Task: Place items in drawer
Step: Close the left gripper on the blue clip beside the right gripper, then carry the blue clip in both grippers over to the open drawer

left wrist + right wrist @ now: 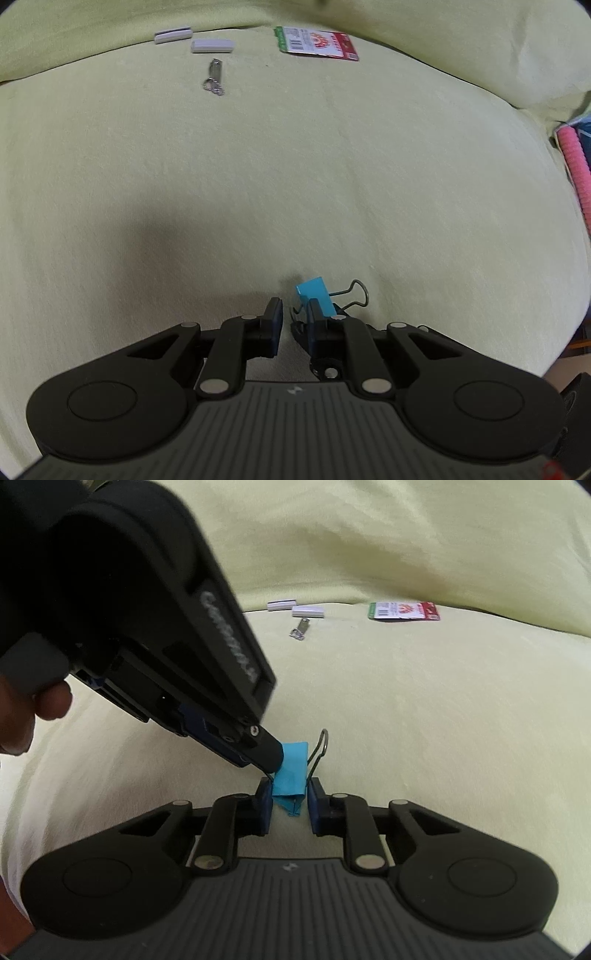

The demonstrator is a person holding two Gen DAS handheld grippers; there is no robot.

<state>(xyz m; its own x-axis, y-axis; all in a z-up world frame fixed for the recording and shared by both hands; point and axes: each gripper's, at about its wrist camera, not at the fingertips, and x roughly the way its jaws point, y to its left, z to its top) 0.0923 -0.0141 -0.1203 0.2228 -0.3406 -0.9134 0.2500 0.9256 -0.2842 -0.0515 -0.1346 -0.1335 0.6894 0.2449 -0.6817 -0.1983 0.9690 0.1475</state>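
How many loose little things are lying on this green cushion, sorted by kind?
Blue binder clip: 1
White rectangular blocks: 2
Metal nail clipper on a bead chain: 1
Red and green printed card: 1
Total: 5

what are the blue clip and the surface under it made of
Binder clip: looks like painted sheet metal, matte blue folded body with bare shiny wire handles. Surface: soft yellow-green fabric, apparently a cushion cover, going by its nap and creases.
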